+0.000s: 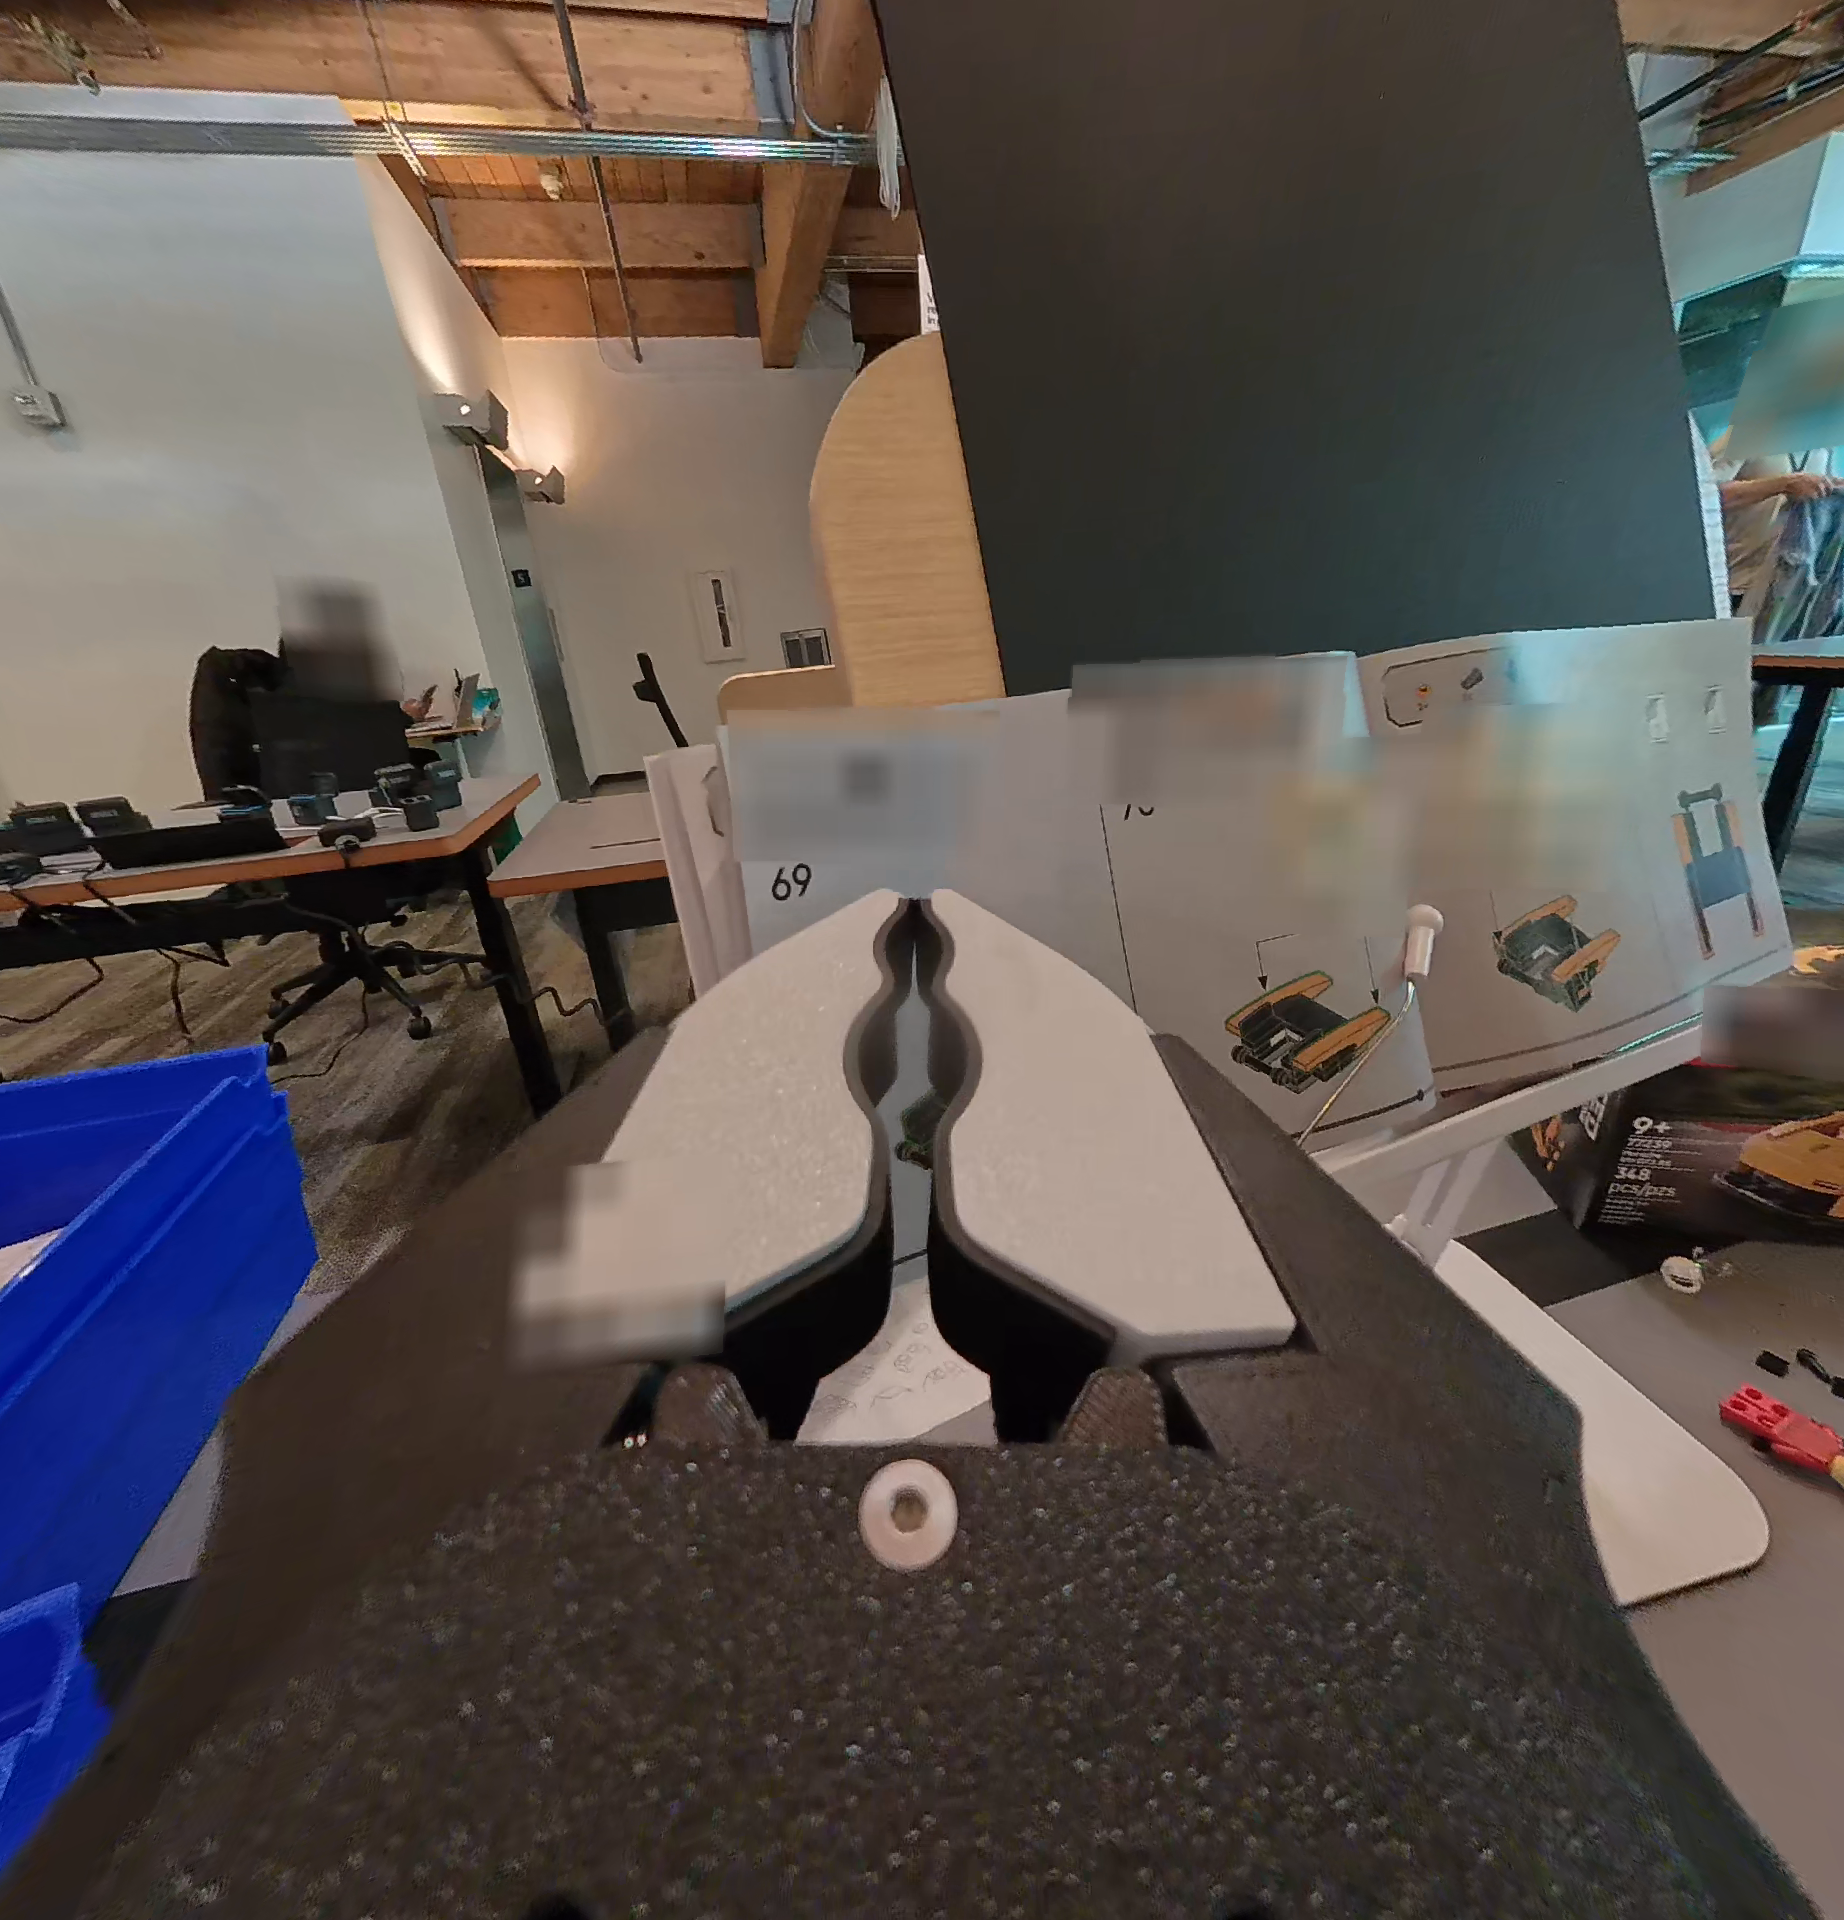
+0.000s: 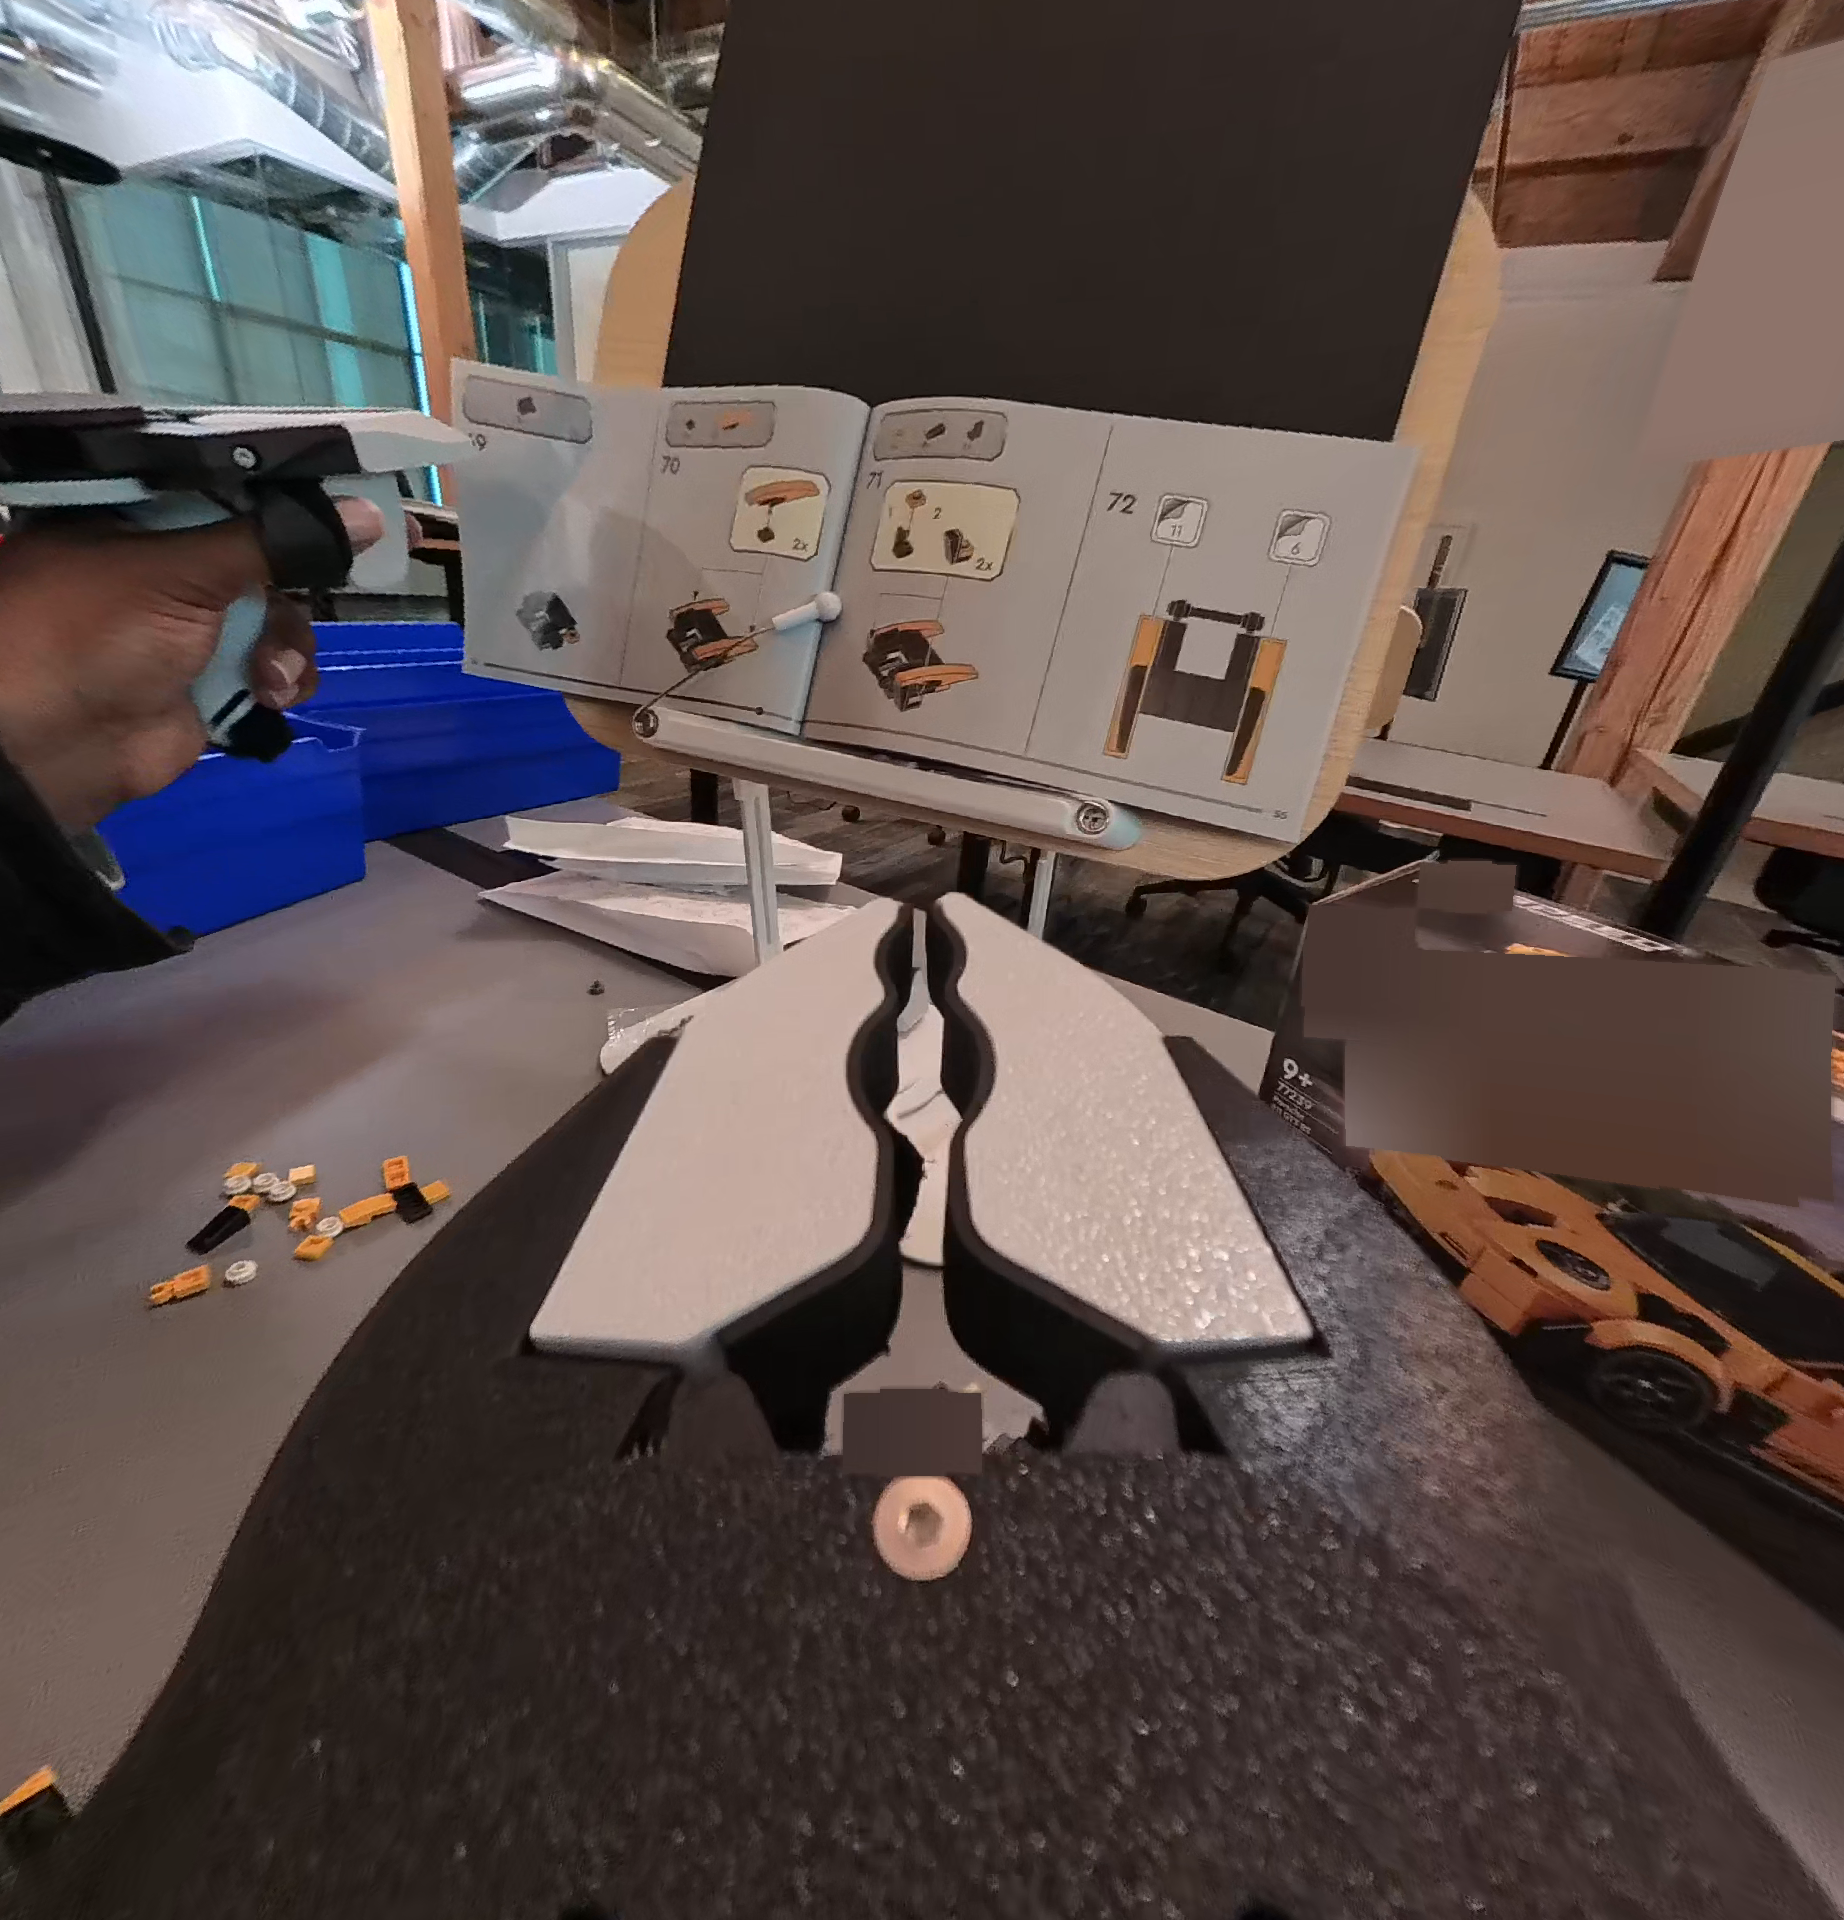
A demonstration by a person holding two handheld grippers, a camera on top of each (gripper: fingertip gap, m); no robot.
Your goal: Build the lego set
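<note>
We're holding both grippers up over grey table [image 2: 274,1455], right gripper [image 2: 920,914] pressed together at tips on nothing. Left gripper [image 1: 920,906] also closed at tips; small dark piece [image 1: 920,1124] showing in gap, can't tell if pinched. We're seeing around fifteen loose orange, black and white lego bits [image 2: 305,1216] lying left. Lego box [image 2: 1583,1226] sitting right, printed text there. Instruction booklet [image 2: 928,582] standing open on stand, numbered steps. Blue bins [image 2: 378,748] sitting beyond, open office behind.

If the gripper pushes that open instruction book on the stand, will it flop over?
Probably. The instruction book looks like thin, bendy paper, held open only by a wire clip. The white stand has slim legs, so it might tip.
</note>
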